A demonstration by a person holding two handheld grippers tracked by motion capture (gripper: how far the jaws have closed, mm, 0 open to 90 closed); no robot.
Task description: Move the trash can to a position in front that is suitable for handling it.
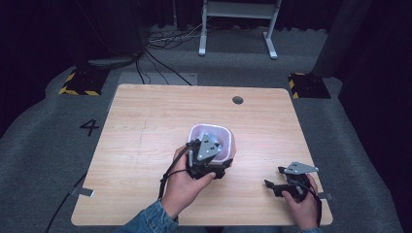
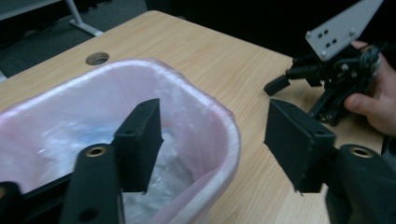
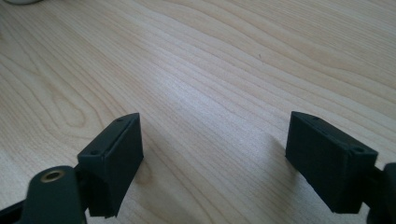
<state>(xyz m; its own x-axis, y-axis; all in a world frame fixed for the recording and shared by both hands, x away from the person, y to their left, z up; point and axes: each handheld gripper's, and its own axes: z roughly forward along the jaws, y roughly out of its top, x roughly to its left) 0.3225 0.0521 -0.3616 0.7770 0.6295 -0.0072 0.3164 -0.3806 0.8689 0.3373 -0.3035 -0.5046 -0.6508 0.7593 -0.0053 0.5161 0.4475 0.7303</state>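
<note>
Near the middle of the table (image 1: 145,121) stands a small bin (image 2: 205,116) lined with thin pink plastic, light and flimsy; the stiff rim suits gripping. Left gripper (image 2: 215,140) straddles it, jaws apart; right gripper (image 3: 212,158) gapes over bare wood.

Two black jaws of the right gripper (image 3: 215,158) are seen rising from the bottom edge, set wide apart with nothing between them. Beneath and beyond them a light wooden table (image 3: 210,60) with flowing grain is shown. A small pale object (image 3: 18,1) is cut off at the top left corner and cannot be identified.
</note>
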